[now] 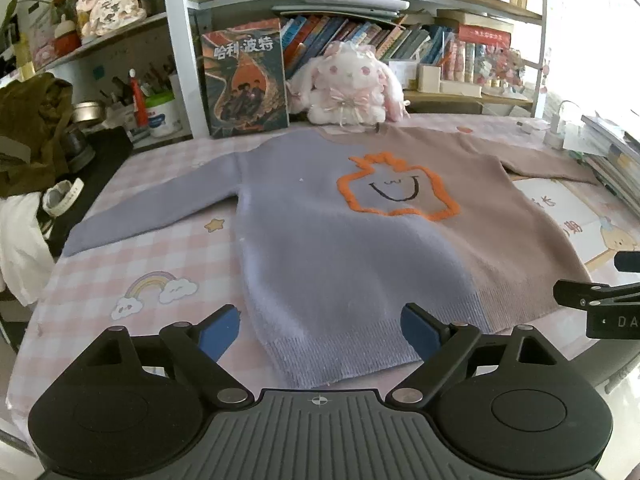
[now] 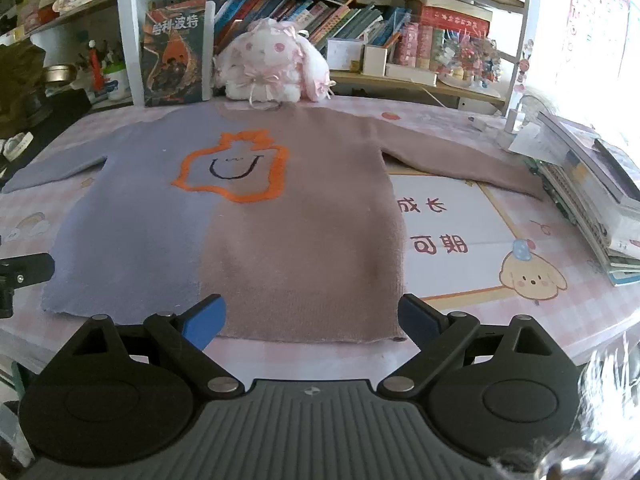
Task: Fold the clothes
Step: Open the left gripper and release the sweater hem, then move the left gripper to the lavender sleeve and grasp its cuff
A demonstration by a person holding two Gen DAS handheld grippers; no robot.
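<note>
Both hand-held grippers hang above the near edge of the desk (image 1: 168, 240), each with its blue-padded jaws spread wide and nothing between them. Left hand-held gripper (image 1: 320, 330) sits over the purple half of the sweater's ribbed hem; right hand-held gripper (image 2: 312, 320) sits over the brown half of the same hem. Neither pair of pads appears to touch the fabric, though from these low wrist views that is hard to judge.

A sweater (image 2: 280, 220) lies flat and face up on the pink checked desk cover, half purple and half brown, with an orange outlined figure (image 2: 234, 166) and a smiling mouth on the chest. Its sleeves are spread out to both sides, the purple one toward the left edge of the desk and the brown one reaching toward a stack of books (image 2: 592, 200) on the right. The collar points away, toward a white and pink plush rabbit (image 2: 268, 64) that sits just beyond it, beside an upright book (image 2: 176, 52) leaning against the shelf frame. Packed bookshelves (image 2: 360, 20) fill the background.
</note>
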